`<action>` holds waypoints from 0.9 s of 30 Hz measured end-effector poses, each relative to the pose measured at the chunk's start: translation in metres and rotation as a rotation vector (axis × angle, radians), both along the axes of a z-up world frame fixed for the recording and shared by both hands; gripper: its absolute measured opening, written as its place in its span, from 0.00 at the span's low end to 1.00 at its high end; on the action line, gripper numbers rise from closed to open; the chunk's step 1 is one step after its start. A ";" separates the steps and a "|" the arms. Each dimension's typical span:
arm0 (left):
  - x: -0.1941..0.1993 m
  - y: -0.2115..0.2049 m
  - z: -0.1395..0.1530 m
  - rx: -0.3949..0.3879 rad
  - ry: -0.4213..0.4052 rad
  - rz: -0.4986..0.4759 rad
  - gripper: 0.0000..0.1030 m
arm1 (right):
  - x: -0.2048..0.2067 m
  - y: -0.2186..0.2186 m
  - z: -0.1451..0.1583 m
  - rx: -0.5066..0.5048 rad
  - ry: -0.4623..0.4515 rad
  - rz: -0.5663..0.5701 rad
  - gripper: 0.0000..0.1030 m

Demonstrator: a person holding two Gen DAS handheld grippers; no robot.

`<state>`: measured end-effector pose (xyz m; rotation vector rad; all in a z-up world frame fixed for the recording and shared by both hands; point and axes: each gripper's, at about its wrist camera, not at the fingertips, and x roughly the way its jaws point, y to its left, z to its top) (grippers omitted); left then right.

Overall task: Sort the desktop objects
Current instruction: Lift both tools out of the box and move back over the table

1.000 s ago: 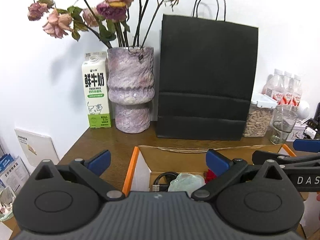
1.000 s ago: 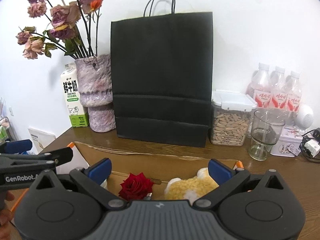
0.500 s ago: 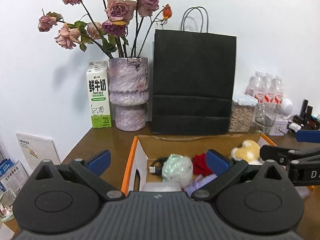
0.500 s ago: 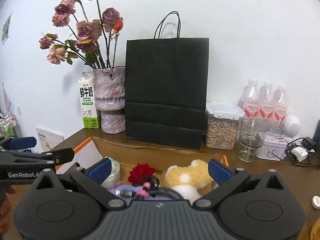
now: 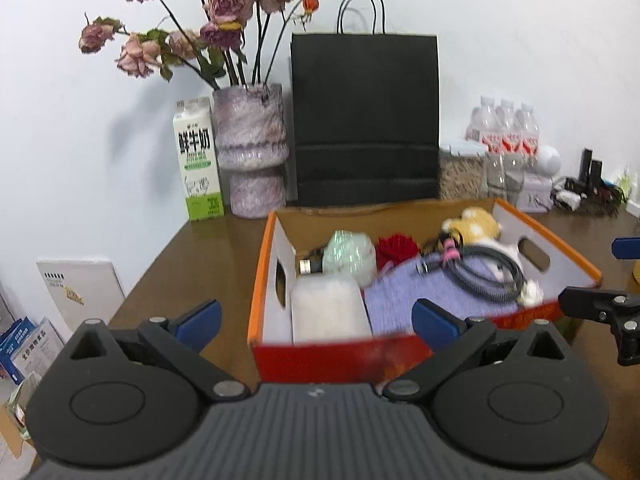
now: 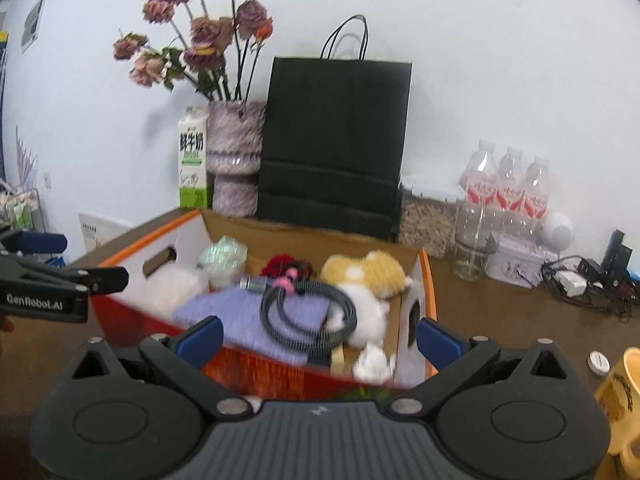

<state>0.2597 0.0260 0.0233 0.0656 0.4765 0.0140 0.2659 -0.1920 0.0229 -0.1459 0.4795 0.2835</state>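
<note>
Plainly both grippers gape empty: left gripper (image 6: 60,280) reads "GenRobot.AI" (milk carton (image 5: 199,159): "FRESH MILK").

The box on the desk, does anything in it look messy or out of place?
Nothing is spilled or broken. The orange-rimmed box is a loose jumble: a coiled cable lies on a purple cloth, its plug end poking out, and a yellow plush toy is tipped on its side. A crumpled white scrap sits in the near corner.
</note>
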 end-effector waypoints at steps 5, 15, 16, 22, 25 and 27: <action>-0.007 -0.001 -0.017 -0.007 0.048 -0.005 1.00 | -0.008 -0.003 -0.024 -0.009 0.070 0.000 1.00; -0.008 0.000 -0.047 -0.033 0.120 0.004 1.00 | 0.002 0.005 -0.064 -0.029 0.177 -0.021 1.00; -0.008 0.001 -0.049 -0.033 0.127 0.004 1.00 | 0.003 0.005 -0.066 -0.030 0.178 -0.027 1.00; -0.006 0.004 -0.056 -0.051 0.157 -0.003 1.00 | 0.009 0.011 -0.072 -0.033 0.188 -0.020 0.95; -0.005 0.004 -0.058 -0.055 0.168 0.001 1.00 | 0.011 0.013 -0.073 -0.031 0.182 -0.009 0.91; -0.005 0.005 -0.058 -0.059 0.169 0.003 1.00 | 0.013 0.013 -0.073 -0.017 0.186 -0.001 0.88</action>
